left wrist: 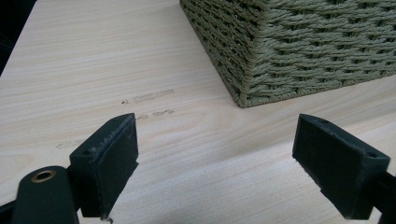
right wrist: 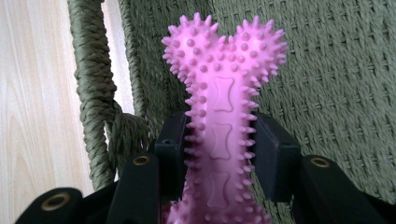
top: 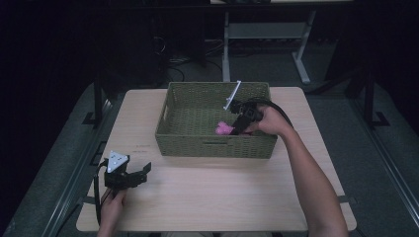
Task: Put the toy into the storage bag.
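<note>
Pink spiky bone toy (right wrist: 223, 116) clamped in right tool (top: 240, 120), inside woven basket (top: 212, 145) (right half), long axis along jaws. Left tool (top: 129, 174) open, empty, resting on worktop (top: 207, 192) near-left, well apart.

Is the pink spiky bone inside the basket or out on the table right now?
Inside. The pink bone sits within the woven basket walls, clamped in the right gripper, with weave behind it.

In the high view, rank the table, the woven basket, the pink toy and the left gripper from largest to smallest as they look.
1. table
2. woven basket
3. left gripper
4. pink toy, partly hidden by the right gripper, so it may be larger than it looks.
</note>
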### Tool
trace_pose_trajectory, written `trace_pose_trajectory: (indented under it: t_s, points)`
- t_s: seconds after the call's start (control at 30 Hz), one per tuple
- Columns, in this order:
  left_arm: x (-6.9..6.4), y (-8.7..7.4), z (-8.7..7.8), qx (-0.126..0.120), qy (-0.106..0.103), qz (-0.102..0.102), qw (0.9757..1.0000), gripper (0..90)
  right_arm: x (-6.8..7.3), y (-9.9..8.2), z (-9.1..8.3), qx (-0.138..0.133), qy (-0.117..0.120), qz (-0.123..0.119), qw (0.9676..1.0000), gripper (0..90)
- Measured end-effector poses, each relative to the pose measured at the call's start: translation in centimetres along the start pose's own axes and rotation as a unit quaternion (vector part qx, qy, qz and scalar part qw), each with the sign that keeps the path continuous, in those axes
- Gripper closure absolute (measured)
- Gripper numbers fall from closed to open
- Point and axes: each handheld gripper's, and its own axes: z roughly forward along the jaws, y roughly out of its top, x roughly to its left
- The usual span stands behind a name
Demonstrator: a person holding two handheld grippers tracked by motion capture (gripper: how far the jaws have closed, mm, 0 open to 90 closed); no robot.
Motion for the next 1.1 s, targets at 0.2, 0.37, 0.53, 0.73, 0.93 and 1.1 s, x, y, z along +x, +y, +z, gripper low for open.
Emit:
trace_pose_trajectory:
  t_s: [0.2, 0.37, 0.53, 0.73, 0.93, 1.1]
  points:
    - [-0.1, 0.0, 0.0, 0.0, -0.001, 0.001, 1.0, 13.8, -0.1, -0.2, 0.1, -0.002, 0.004, 0.004, 1.0, 57.2]
    - [-0.1, 0.0, 0.0, -0.001, -0.001, 0.001, 1.0, 13.9, -0.2, -0.2, 0.2, -0.002, -0.001, 0.009, 1.0, 57.3]
    - [0.0, 0.0, 0.0, 0.0, 0.0, 0.0, 1.0, 13.9, -0.3, 0.1, 0.4, -0.004, -0.001, 0.007, 1.0, 57.3]
    - [0.0, 0.0, 0.0, 0.0, 0.001, -0.001, 1.0, 13.8, -0.4, 0.4, 0.7, -0.005, -0.001, 0.013, 0.9999, 55.5]
    - [0.0, 0.0, 0.1, 0.001, 0.001, -0.004, 1.0, 13.8, -0.4, 0.4, -0.2, -0.028, 0.0, 0.024, 0.9993, 52.8]
    - [-0.1, 0.0, 0.1, 0.001, 0.001, -0.003, 1.0, 13.9, -0.4, -0.1, -0.5, -0.023, -0.007, 0.031, 0.9992, 51.0]
